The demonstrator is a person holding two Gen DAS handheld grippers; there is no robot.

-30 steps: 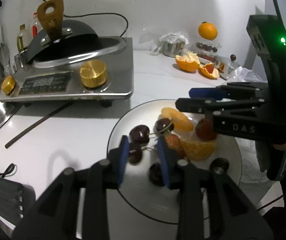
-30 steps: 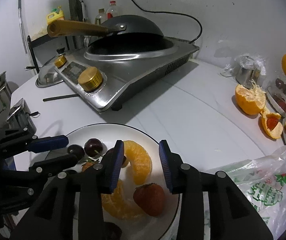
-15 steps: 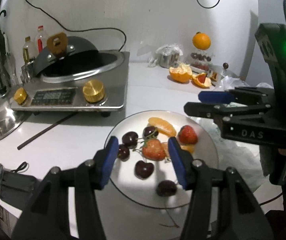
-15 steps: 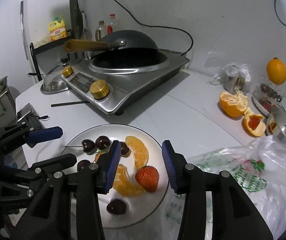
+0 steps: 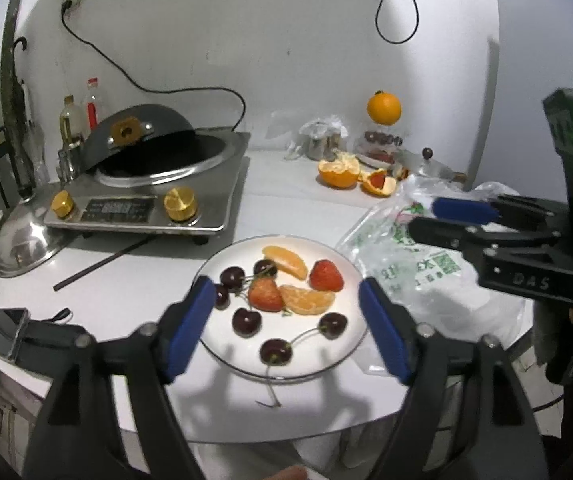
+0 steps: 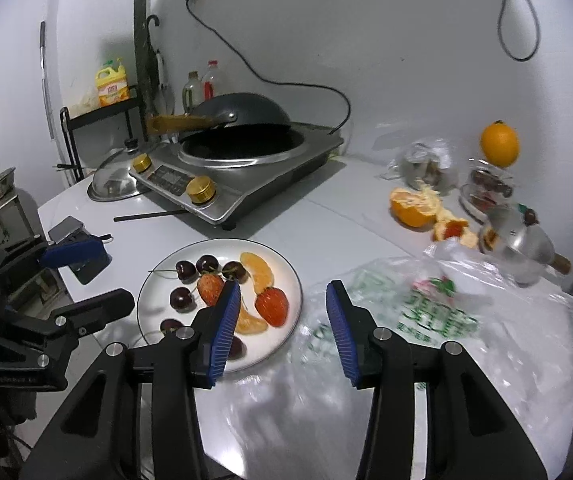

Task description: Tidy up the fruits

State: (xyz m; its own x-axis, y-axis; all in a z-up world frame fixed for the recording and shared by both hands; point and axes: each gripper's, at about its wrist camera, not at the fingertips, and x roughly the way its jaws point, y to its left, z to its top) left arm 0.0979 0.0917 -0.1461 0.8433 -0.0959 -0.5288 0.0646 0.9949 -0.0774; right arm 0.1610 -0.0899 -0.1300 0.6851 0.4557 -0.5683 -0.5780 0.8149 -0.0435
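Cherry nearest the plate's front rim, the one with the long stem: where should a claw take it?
Grip the cherry across its round body, probably from above: it lies apart from the other fruit on the plate, while its thin stem curves toward a neighbouring cherry and would likely slip.

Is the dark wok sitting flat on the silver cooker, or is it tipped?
Tipped. The wok leans with one edge raised above the cooker, so its rounded underside shows and the cooker's round hollow lies open.

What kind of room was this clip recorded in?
Most likely a small home kitchen: an induction cooker with a wok sits on the white table, cooking oil bottles stand by the wall, and a plate of fruit is set out.
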